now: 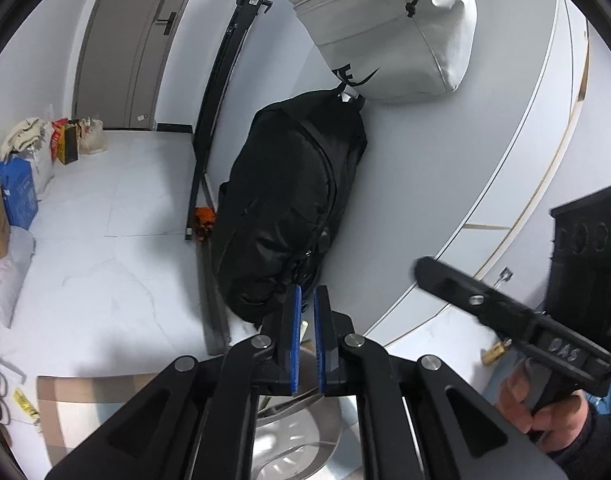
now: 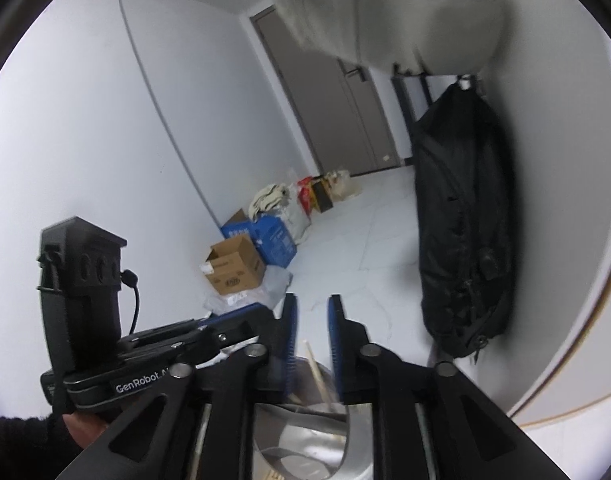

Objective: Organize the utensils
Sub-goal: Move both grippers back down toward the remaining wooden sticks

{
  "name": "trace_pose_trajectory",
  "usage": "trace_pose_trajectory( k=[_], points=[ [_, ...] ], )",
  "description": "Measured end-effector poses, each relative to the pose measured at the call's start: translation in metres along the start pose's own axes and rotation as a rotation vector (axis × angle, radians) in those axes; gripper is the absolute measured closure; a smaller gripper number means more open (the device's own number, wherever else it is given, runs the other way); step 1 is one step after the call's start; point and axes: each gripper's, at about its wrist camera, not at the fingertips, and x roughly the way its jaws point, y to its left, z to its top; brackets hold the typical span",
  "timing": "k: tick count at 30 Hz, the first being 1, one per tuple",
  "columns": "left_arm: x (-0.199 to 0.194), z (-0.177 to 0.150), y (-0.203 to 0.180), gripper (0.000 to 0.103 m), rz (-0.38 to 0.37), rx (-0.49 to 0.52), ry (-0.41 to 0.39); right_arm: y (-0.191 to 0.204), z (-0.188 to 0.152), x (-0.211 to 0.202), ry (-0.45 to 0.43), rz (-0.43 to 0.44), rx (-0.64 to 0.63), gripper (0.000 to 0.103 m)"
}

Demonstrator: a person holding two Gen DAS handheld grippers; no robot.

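Chopsticks (image 2: 317,376), two, in one holder (image 2: 357,432)

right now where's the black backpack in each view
Left wrist view: the black fabric backpack hangs at centre, against the wall, just above the left gripper.
Right wrist view: it hangs at the right, against the same wall.
Shared landmark: the blue cardboard box on the floor.

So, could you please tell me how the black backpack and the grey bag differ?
The black backpack is dark, long and hangs lower against the wall; the grey bag is pale, boxier, higher, with a drawcord. Both hang on the same wall.
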Motion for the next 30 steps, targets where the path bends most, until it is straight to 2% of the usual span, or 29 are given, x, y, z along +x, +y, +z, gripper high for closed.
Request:
trace_pose_trajectory(
  k=[1,2,4,7,10,12,14,16,19,22,24,30],
  points=[
    [-0.002,0.0,0.0,0.09,0.005,0.0,0.004,-0.003,-0.002,-0.006,-0.008,-0.008,0.014,0.075],
    [-0.004,-0.001,0.001,0.076,0.015,-0.004,0.007,-0.005,-0.004,-0.011,-0.011,-0.013,0.022,0.074],
    [-0.012,-0.003,0.004,0.061,0.039,-0.013,-0.008,-0.01,-0.01,-0.022,-0.021,-0.032,0.041,0.071],
    [-0.025,-0.008,0.008,0.06,0.071,-0.016,-0.032,-0.015,-0.022,-0.04,-0.033,-0.051,0.073,0.06],
    [-0.035,-0.014,0.01,0.059,0.124,-0.019,-0.039,-0.016,-0.033,-0.053,-0.031,-0.072,0.085,0.057],
    [-0.042,-0.021,0.01,0.053,0.173,-0.029,-0.046,-0.016,-0.042,-0.062,-0.032,-0.083,0.093,0.055],
    [-0.051,-0.031,0.009,0.043,0.211,-0.046,-0.066,-0.014,-0.05,-0.069,-0.037,-0.086,0.106,0.049],
    [-0.06,-0.042,0.008,0.042,0.245,-0.057,-0.082,-0.011,-0.058,-0.073,-0.042,-0.085,0.112,0.041],
    [-0.07,-0.06,0.003,0.04,0.304,-0.069,-0.092,-0.001,-0.072,-0.077,-0.034,-0.08,0.098,0.037],
    [-0.076,-0.074,-0.002,0.026,0.347,-0.075,-0.106,0.015,-0.087,-0.081,-0.029,-0.068,0.074,0.028],
    [-0.08,-0.085,-0.004,0.021,0.376,-0.082,-0.119,0.022,-0.096,-0.082,-0.029,-0.057,0.061,0.022],
    [-0.075,-0.122,-0.002,0.02,0.416,-0.092,-0.057,0.042,-0.124,-0.081,-0.007,-0.041,0.024,0.014]
  ],
)
